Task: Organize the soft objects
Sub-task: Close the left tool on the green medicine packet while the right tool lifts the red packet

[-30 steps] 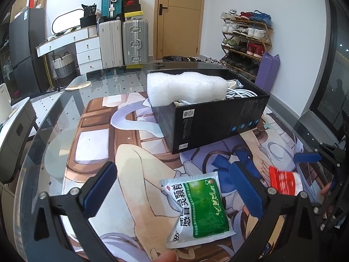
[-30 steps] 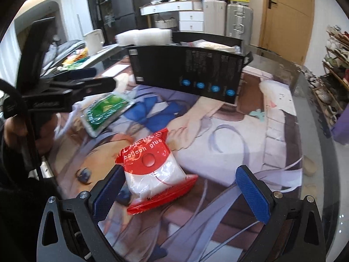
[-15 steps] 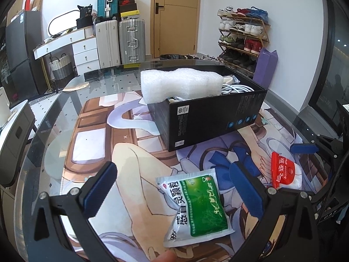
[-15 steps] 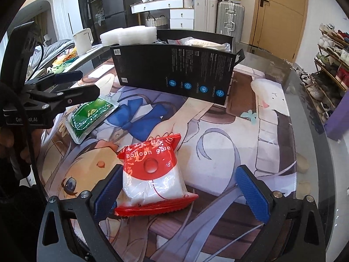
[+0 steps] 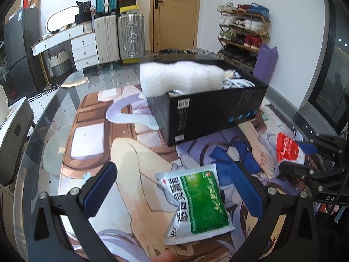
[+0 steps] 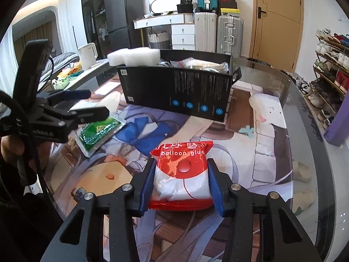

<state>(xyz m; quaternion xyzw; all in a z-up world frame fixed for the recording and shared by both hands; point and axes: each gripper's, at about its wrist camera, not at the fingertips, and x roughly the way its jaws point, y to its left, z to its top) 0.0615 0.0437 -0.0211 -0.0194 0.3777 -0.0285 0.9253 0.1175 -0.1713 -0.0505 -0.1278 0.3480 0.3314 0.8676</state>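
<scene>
A red and white "balloon glue" packet [image 6: 182, 174] lies on the printed mat, and my right gripper [image 6: 181, 187] is shut on its two sides. It also shows in the left wrist view [image 5: 286, 148]. A green and white sachet [image 5: 196, 203] lies on the mat between the fingers of my open left gripper [image 5: 174, 187], which hovers over it without touching. The sachet shows in the right wrist view [image 6: 98, 133] too. A black open box [image 5: 209, 113] stands behind, holding a white foam piece [image 5: 181, 77] and cables.
The glass table [image 5: 43, 131] carries an anime-print mat [image 6: 272, 135]. Its curved edge runs along the right [image 6: 309, 142]. A white kettle [image 6: 87, 54] stands on a side surface at the left. Suitcases, drawers and a shoe rack stand behind.
My right gripper moved forward over the red packet and closed on it. My left gripper stayed open over the green sachet, shifting only slightly.
</scene>
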